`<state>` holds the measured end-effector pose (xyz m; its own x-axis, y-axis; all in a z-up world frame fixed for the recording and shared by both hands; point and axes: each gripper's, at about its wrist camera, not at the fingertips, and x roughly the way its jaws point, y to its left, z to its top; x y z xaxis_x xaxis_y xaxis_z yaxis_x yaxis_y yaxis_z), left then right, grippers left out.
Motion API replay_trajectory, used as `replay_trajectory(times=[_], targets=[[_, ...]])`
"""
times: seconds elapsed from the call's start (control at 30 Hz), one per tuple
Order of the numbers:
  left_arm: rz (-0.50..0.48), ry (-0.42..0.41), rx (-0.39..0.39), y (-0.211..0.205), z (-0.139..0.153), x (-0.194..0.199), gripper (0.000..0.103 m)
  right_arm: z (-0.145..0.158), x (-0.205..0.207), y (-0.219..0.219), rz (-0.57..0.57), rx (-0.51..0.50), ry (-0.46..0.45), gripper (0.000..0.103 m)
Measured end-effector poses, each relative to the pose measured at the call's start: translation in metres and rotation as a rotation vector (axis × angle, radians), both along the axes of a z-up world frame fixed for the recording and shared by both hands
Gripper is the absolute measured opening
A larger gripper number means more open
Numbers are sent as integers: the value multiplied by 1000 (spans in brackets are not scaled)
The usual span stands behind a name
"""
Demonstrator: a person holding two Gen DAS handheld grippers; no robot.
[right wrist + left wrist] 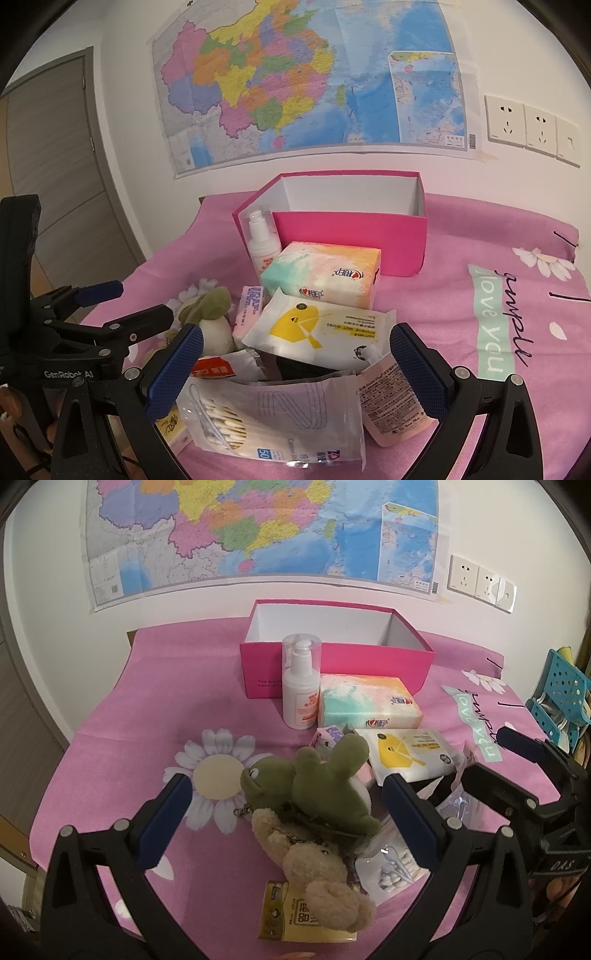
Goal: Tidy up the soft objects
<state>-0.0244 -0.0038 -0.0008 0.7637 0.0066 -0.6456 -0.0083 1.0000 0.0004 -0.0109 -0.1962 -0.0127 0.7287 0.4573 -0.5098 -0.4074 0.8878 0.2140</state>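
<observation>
A green frog plush (317,782) lies on the pink cloth, partly over a beige teddy plush (317,871). My left gripper (284,794) is open, its fingers on either side of the two plush toys, touching neither. My right gripper (295,343) is open over a cotton swab bag (273,421) and a wet wipes pack (317,328). It also shows at the right of the left wrist view (491,760). The frog's foot (210,304) shows in the right wrist view. An open pink box (332,646) stands at the back, seemingly empty.
In front of the box stand a white pump bottle (301,686) and a tissue pack (369,701). A yellow packet (288,919) lies under the teddy. A pink sachet (391,402) and a small pink tissue packet (249,306) lie nearby. A blue basket (561,690) stands at the right.
</observation>
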Motion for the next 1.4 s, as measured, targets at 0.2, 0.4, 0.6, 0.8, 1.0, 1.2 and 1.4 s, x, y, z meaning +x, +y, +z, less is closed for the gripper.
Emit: replay_trajectory(times=[0.2,0.4,0.6,0.8,1.0,1.2,1.4], targets=[[-40,1,-15,3,0,-9,103,-3,-2,-12,-8,7,8,103],[-134,7,-47,3,-3,-22,103,-14,-5,-30,-15,19,43,103],[-248,38,-54,-4,-11,-38,101,-30,-12,-39,35,30,90,97],[-333,120,-59,-14,-26,-48,84,-46,-11,-44,64,66,152,77],[-430,169,-83,-25,-34,-56,68,-57,-6,-45,86,95,191,57],[-430,255,-75,-29,-52,-47,60,-64,-2,-45,88,103,218,26],[-447,287,-135,-32,-60,-39,52,-65,-4,-55,74,132,206,9]])
